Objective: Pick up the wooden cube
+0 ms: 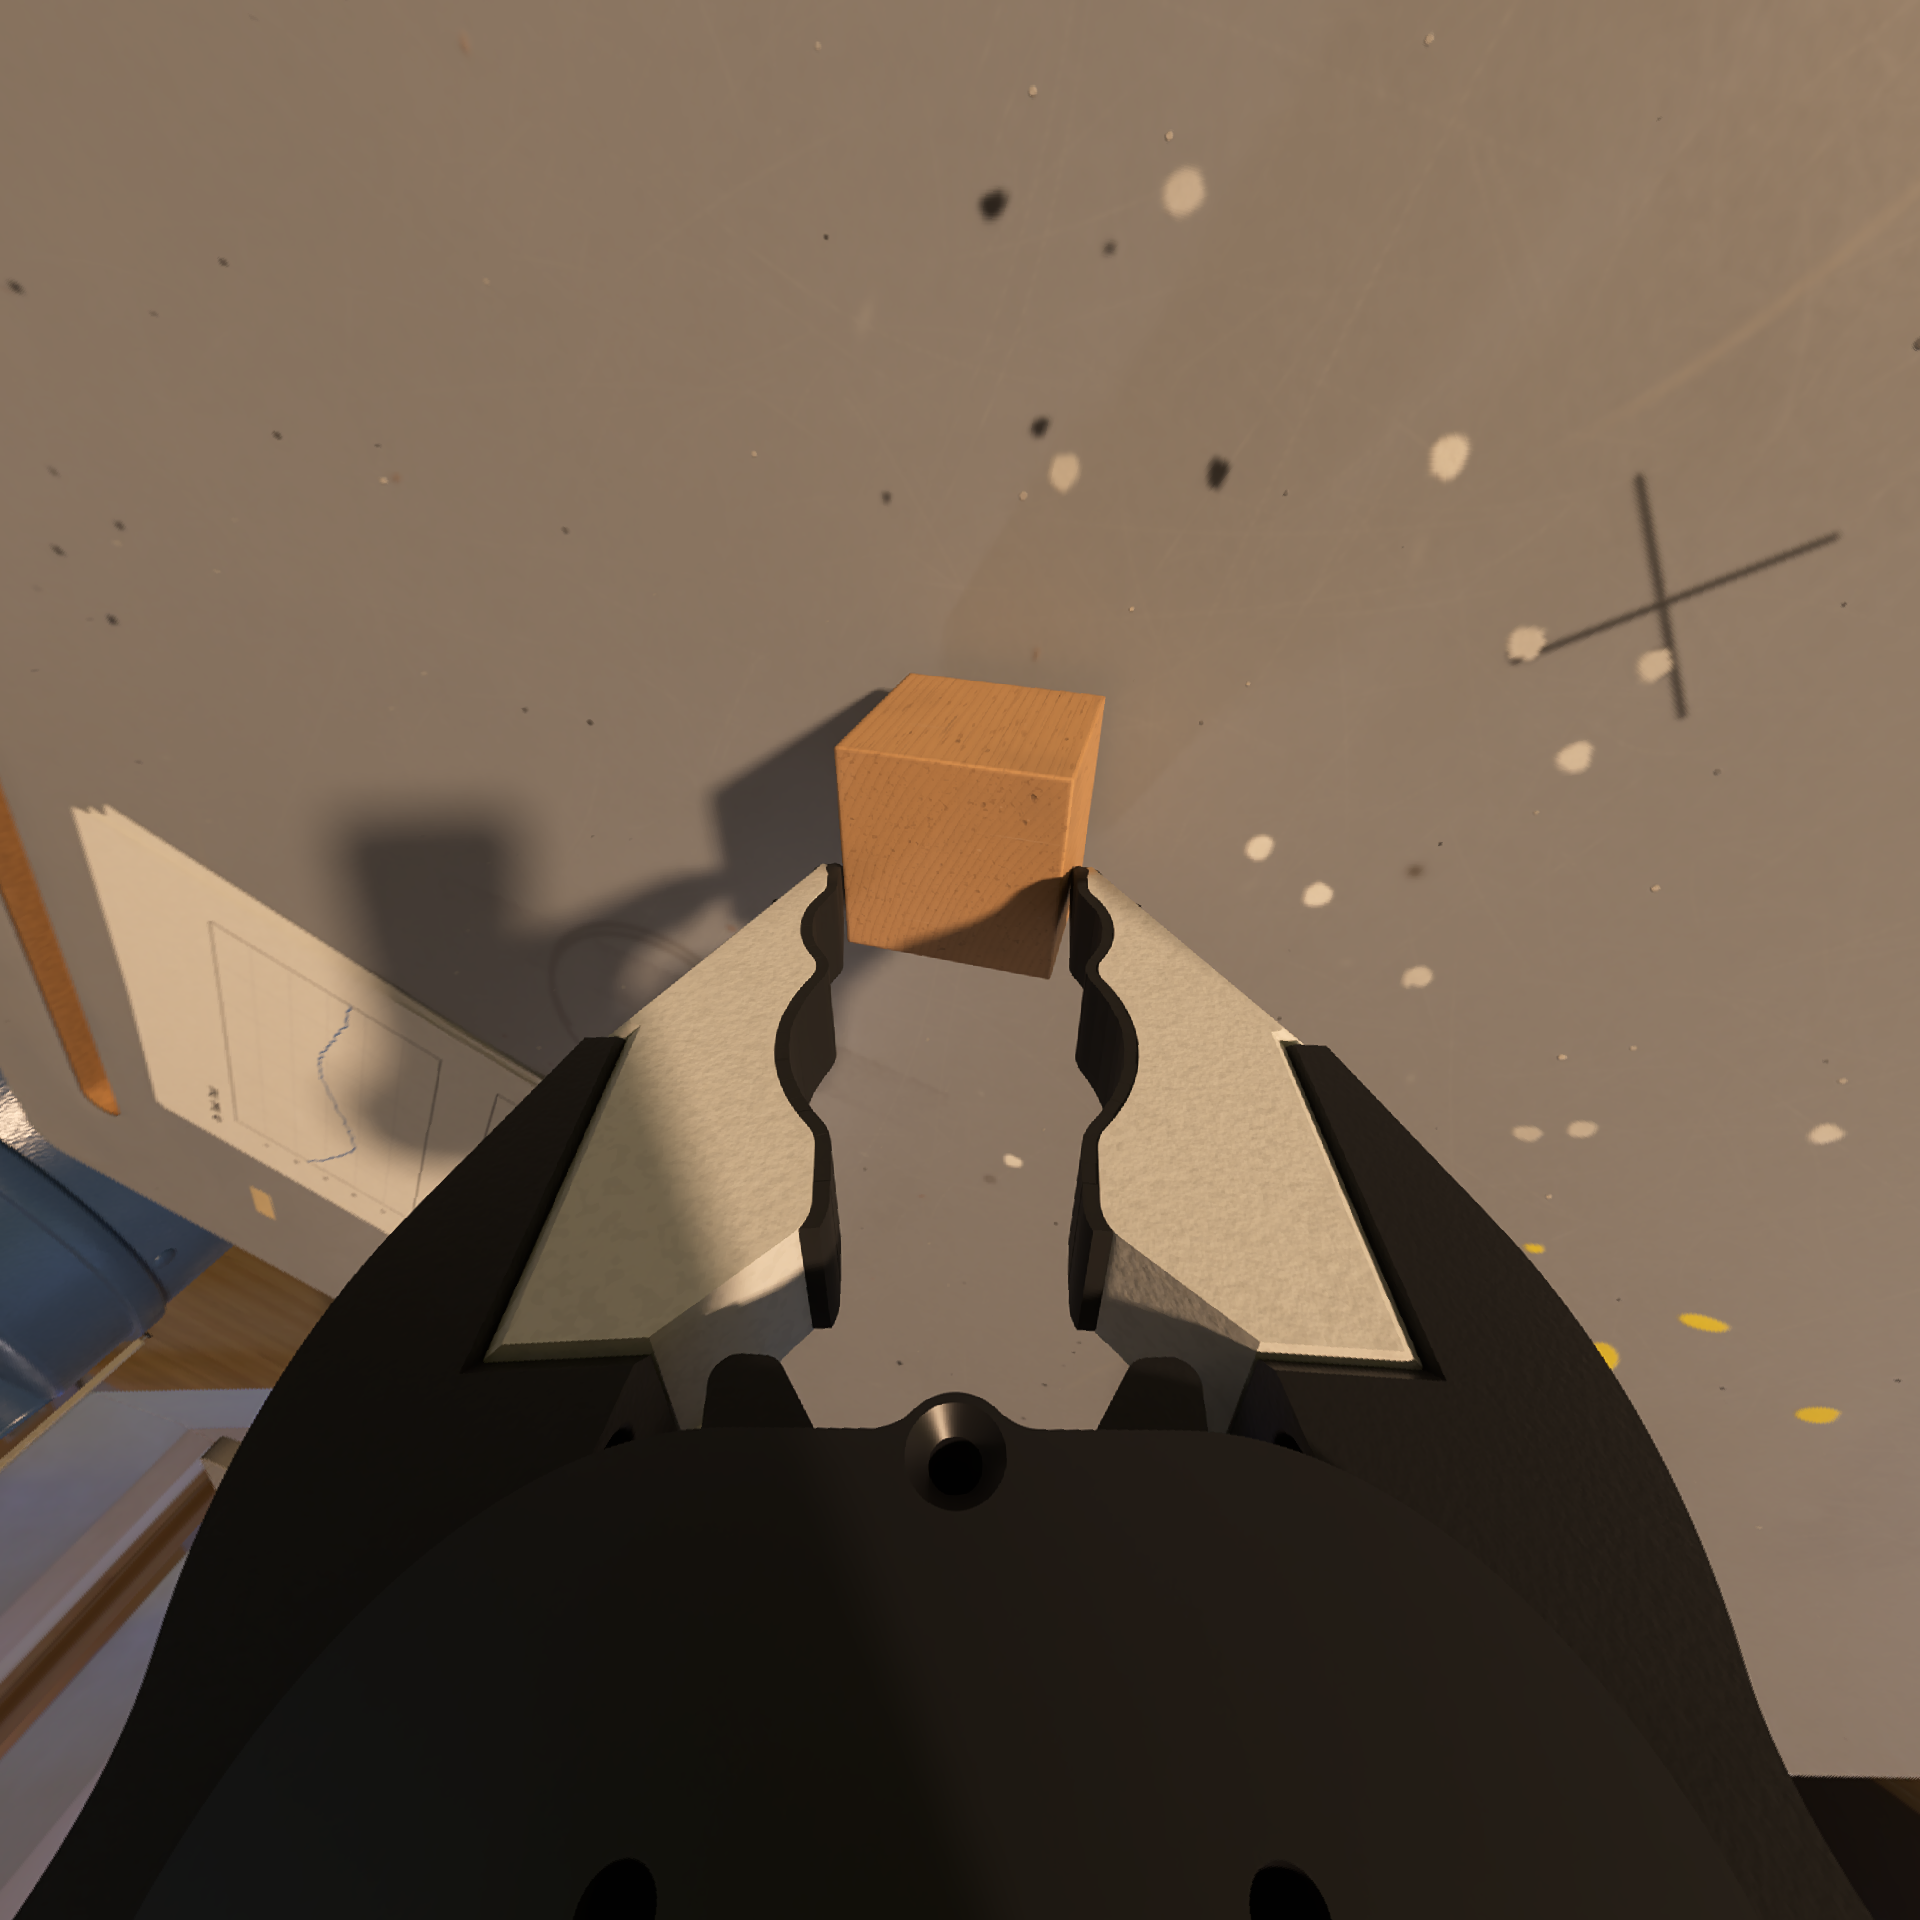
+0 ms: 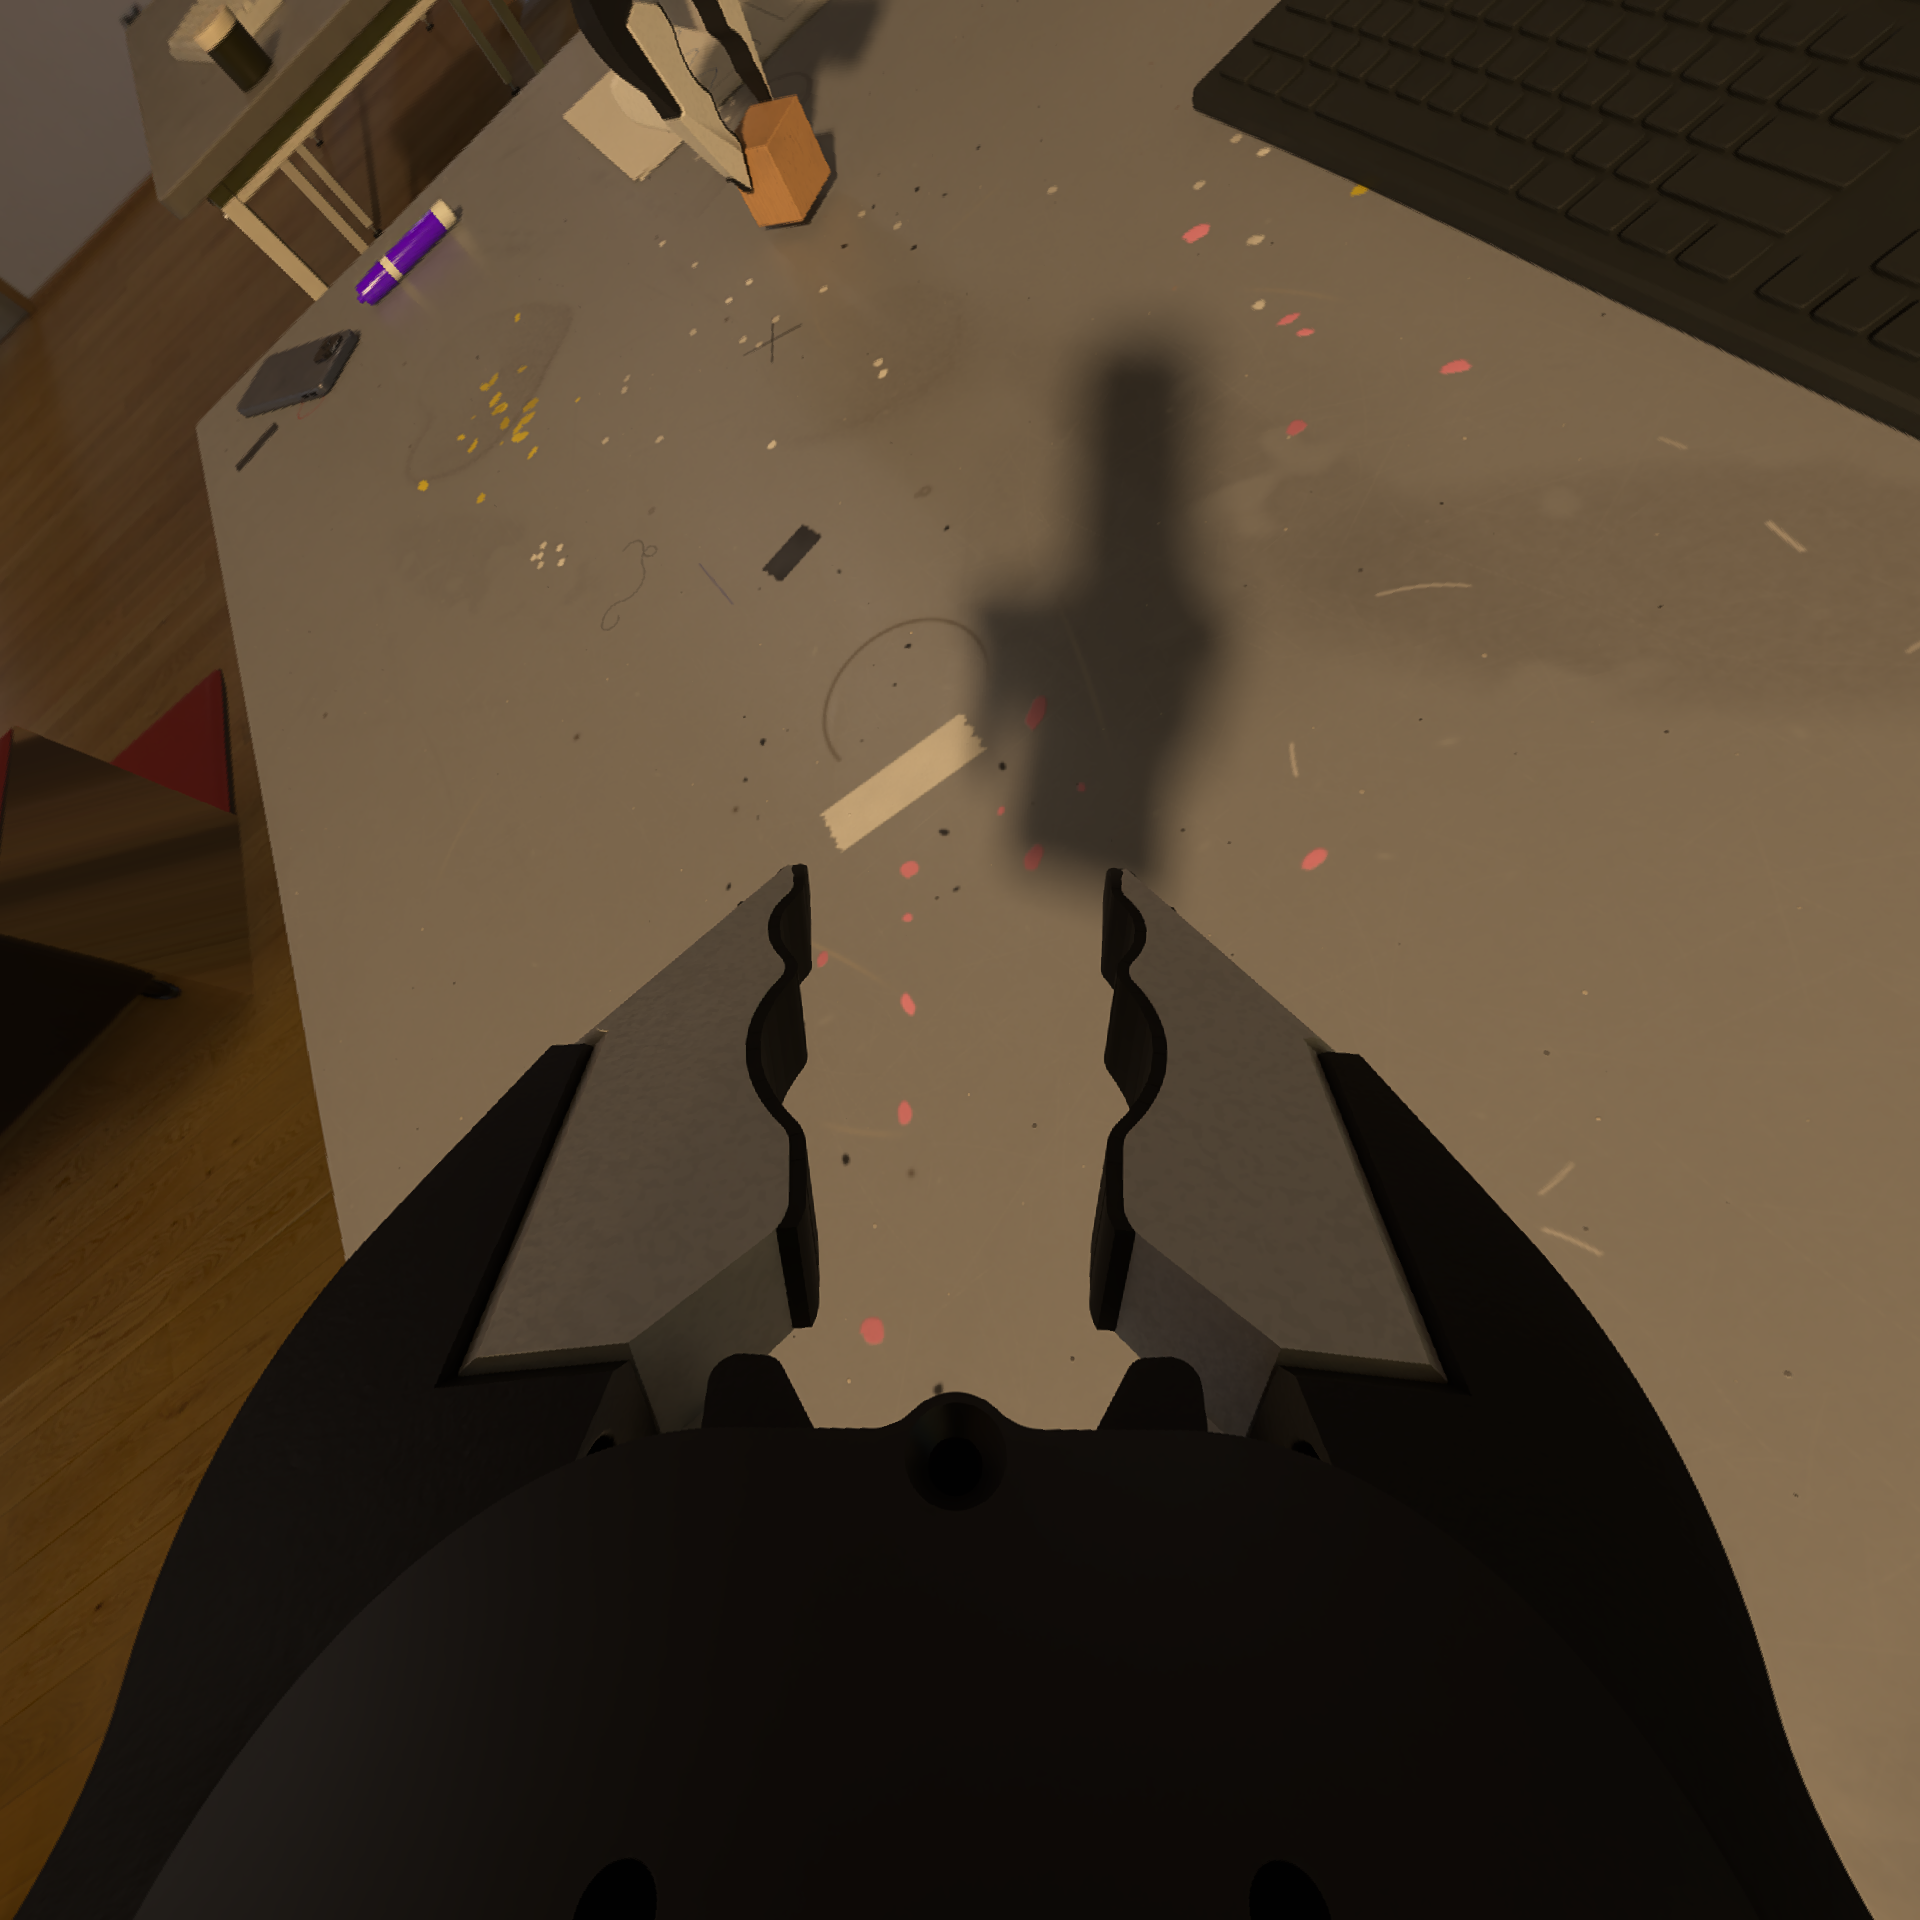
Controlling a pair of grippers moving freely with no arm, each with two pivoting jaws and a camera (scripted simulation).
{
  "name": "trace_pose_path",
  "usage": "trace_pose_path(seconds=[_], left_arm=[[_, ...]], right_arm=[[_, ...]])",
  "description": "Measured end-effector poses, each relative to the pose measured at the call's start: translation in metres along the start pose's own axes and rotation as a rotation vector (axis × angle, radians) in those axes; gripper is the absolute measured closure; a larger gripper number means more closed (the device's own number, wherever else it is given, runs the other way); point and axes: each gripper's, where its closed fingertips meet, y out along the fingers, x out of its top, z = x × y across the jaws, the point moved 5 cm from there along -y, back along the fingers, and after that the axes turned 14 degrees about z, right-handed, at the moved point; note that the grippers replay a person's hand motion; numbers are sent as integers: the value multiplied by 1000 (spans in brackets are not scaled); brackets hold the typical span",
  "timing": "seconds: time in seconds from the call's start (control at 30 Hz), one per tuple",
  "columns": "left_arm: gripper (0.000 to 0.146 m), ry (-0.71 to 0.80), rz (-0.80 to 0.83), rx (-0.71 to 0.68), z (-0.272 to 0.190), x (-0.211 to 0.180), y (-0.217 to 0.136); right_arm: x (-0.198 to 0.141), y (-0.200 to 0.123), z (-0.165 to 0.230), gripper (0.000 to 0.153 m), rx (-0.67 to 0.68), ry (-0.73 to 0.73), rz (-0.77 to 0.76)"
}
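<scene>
The wooden cube (image 1: 961, 821) is an orange-brown block on the speckled grey table (image 1: 520, 364). My left gripper (image 1: 954, 875) has its two fingertips pressed against the cube's left and right sides near its lower edge, so it is shut on the cube by the tips only. I cannot tell whether the cube is off the table. In the right wrist view the cube (image 2: 790, 166) is far off at the top, with one left finger (image 2: 712, 125) against it. My right gripper (image 2: 956, 883) is open and empty, well above the table.
A paper sheet with a graph (image 1: 291, 1039) lies left of the left gripper, and a blue object (image 1: 62, 1278) is at the table's edge. A black keyboard (image 2: 1610, 156), a purple marker (image 2: 405, 255), a phone (image 2: 301, 372) and a tape strip (image 2: 904, 779) lie on the table. The table's edge (image 2: 270, 831) runs along the left.
</scene>
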Motion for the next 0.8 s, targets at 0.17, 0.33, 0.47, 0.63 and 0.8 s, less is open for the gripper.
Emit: trace_pose_path(seconds=[0.17,0.33,0.47,0.63,0.8], left_arm=[[103,-22,-41,52,6,-9,-27],[103,-51,-157,119,11,-18,-82],[103,-43,-271,172,2,-20,-140],[103,53,-446,205,-43,-2,-217],[103,240,-596,208,-112,34,-271]], right_arm=[[1,-1,2,96,2,-10,-2],[0,-1,3,96,1,-15,2],[2,-2,7,96,2,-31,-2],[4,-4,11,96,2,-47,-10],[5,-4,14,96,0,-56,-3]])
